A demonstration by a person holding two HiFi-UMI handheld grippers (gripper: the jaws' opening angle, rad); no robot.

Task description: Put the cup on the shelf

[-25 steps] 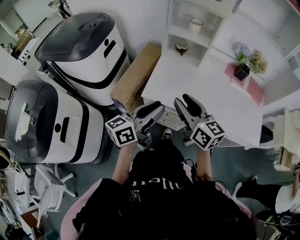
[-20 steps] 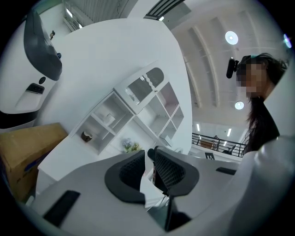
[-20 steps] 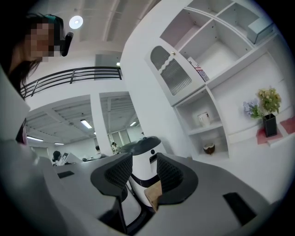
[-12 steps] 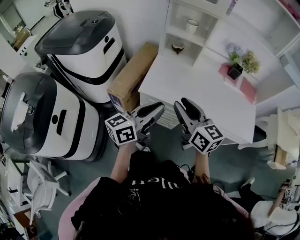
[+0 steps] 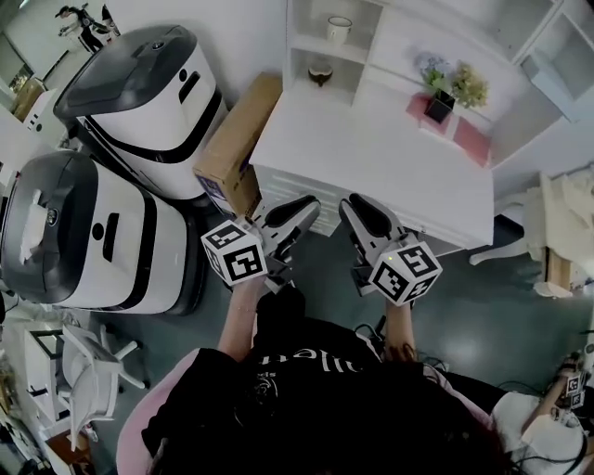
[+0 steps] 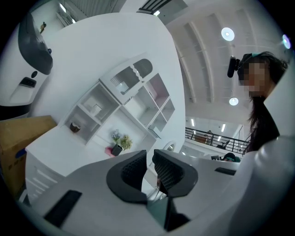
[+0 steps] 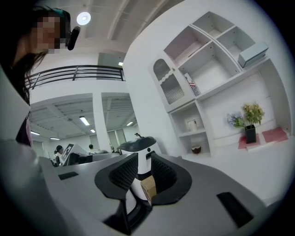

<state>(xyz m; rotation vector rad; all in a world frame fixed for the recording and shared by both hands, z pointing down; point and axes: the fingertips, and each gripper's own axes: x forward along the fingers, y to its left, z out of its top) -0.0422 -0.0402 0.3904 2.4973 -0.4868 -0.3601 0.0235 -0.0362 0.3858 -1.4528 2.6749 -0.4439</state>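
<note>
Two empty grippers are held low, mid-frame. The left gripper (image 5: 299, 206) has been shut tight; the right gripper (image 5: 358, 206) is being closed on nothing. The cup (image 5: 340, 29) is seen on the shelf (image 5: 299, 37) at the top, farther off now, so the job looks done.

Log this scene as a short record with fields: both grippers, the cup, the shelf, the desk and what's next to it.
left gripper: shut, empty
right gripper: fingers closing, nothing between them
cup: white, upright in an upper shelf compartment
shelf: white, at the back of the desk
bowl: dark, in the compartment below the cup
desk: white, with a plant at its back
box: cardboard, against the desk's left side
</note>
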